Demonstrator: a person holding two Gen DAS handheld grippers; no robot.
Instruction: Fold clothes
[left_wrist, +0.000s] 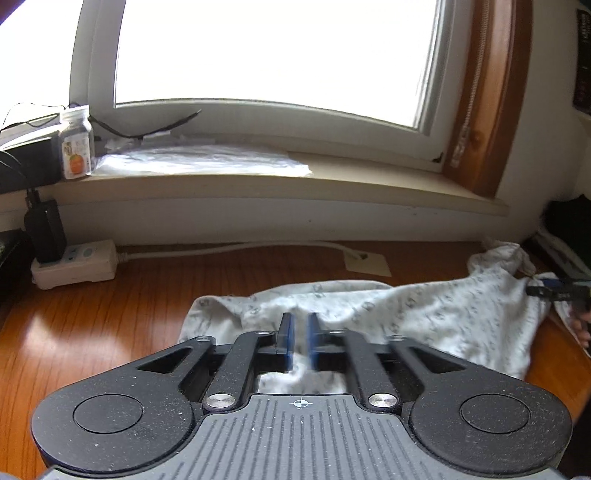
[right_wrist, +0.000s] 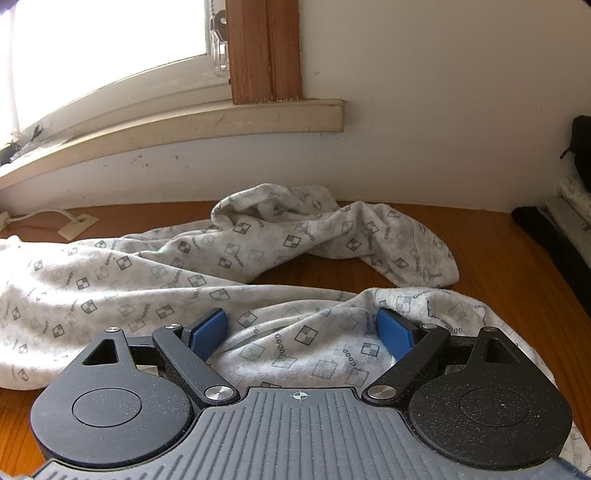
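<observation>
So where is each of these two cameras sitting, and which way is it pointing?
Left wrist view: rides on the left claw, looking along its narrowly parted fingers over the patterned garment toward the window sill and power strip; the other claw shows at the right edge.
Right wrist view: rides on the right claw, fingers wide over the garment, facing the wall under the sill.
Shared: the garment, wooden table, sill.

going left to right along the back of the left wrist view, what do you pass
black adapter in the white power strip → small bottle on the sill → white plastic sheet → white tag on the table → patterned garment
</observation>
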